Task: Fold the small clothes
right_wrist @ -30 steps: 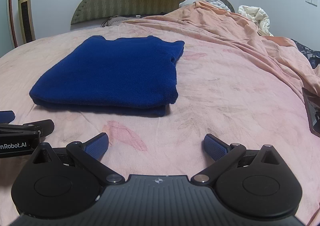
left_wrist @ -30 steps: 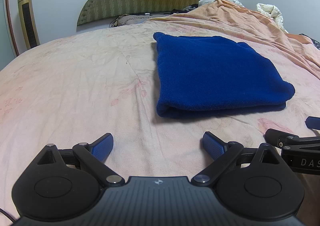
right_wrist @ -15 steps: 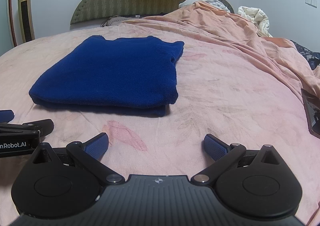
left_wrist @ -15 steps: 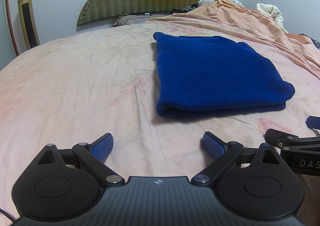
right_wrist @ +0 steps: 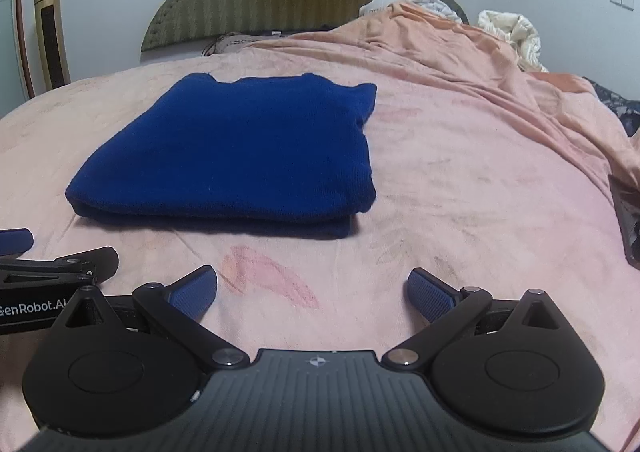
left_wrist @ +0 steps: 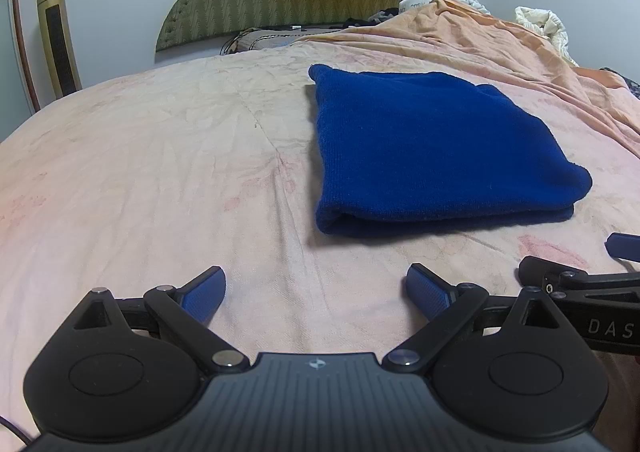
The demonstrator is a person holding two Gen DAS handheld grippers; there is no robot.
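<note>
The blue sweater lay folded flat on the pink bedspread, ahead of both grippers and between their lines of sight, its thick folded edge facing them. The left gripper and the right gripper both sat spread wide and empty, well short of that edge and about equally near.

Dark object: cut off by right edge, identity unclear.
Right hand-held gripper: partly visible, printed lettering truncated.
</note>
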